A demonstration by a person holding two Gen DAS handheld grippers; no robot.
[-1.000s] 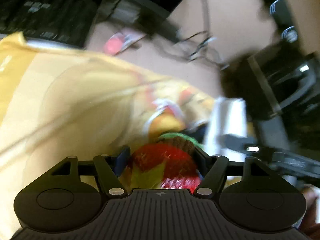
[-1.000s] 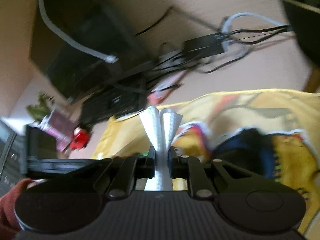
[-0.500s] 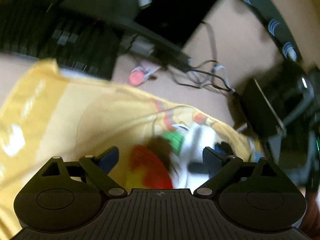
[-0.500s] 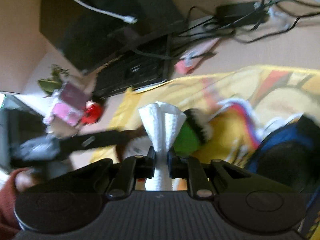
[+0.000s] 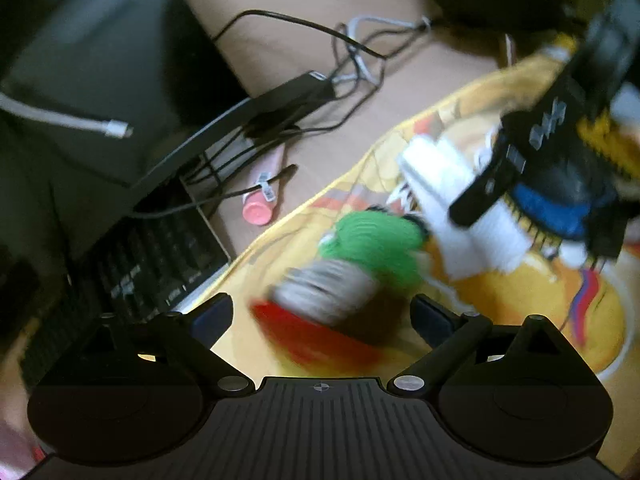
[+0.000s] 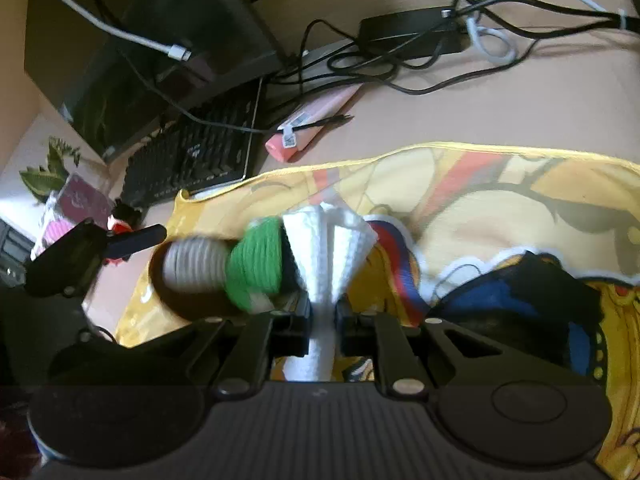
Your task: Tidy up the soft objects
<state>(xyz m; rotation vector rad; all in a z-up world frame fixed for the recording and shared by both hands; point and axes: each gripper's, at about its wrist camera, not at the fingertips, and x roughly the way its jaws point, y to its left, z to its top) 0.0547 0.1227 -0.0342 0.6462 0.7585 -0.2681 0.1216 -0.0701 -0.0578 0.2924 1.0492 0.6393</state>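
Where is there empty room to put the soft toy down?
Bare desk lies between the cable tangle and the yellow cloth's far edge. The cloth's right part, past the white folded cloth, is open too. By the keyboard and pink tube it is crowded.

Both wrist views look down close over the yellow cloth point(image 5: 460, 312) point(image 6: 500, 184) on the table; both share the crocheted toy point(image 5: 360, 256) point(image 6: 224, 268), keyboard point(image 5: 160, 256) point(image 6: 196, 152) and pink tube point(image 5: 264, 188) point(image 6: 316, 120).
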